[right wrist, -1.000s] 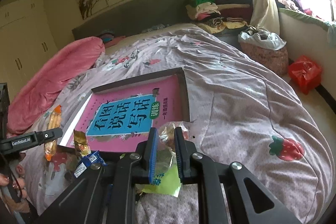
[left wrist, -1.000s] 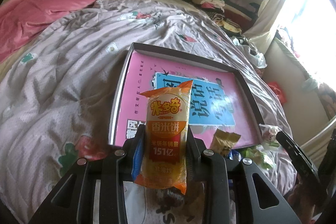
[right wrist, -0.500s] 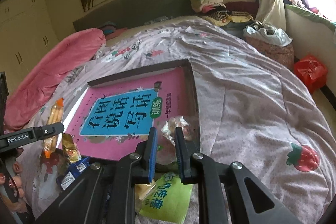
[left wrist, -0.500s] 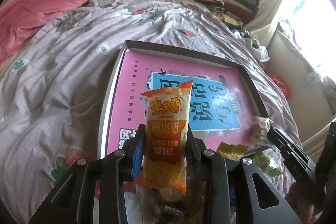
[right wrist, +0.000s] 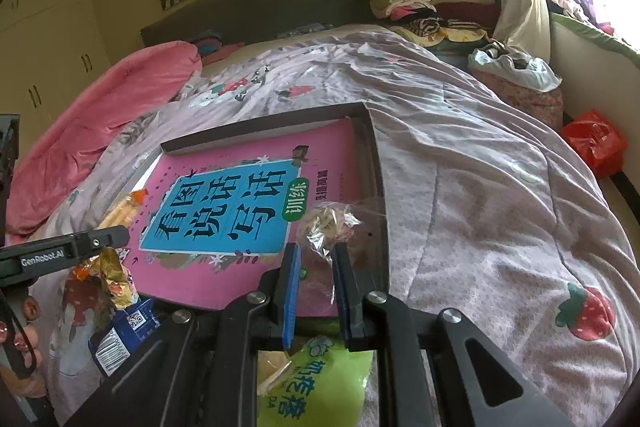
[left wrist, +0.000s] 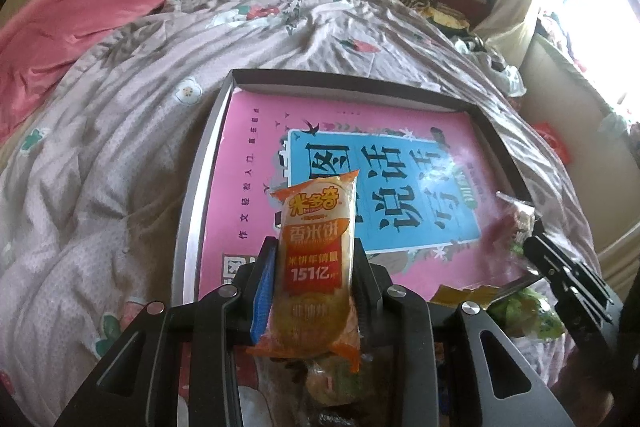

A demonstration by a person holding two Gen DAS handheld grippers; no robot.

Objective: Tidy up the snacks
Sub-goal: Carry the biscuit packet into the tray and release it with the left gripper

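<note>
Both claws have dropped nearer the tray (left wrist: 192, 211) | left claw (left wrist: 314, 279) clamps rice-cracker pack (left wrist: 316, 259), long axis pointing far | right claw (right wrist: 316, 279) pinches clear wrapper (right wrist: 332, 223) over the tray's right edge.

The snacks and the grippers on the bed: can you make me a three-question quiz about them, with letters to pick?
1. Where does the tray lie?
A. on the bed
B. on the floor
C. on a shelf

2. What colour are the ends of the rice cracker packet?
A. green
B. orange
C. purple

3. What does the right gripper hold?
A. nothing
B. a spoon
C. a clear-wrapped snack

Answers: 1 A, the quilt surrounds the tray. 2 B, both crimped ends are orange. 3 C, its crinkly wrapper sits between the closed jaws.
</note>
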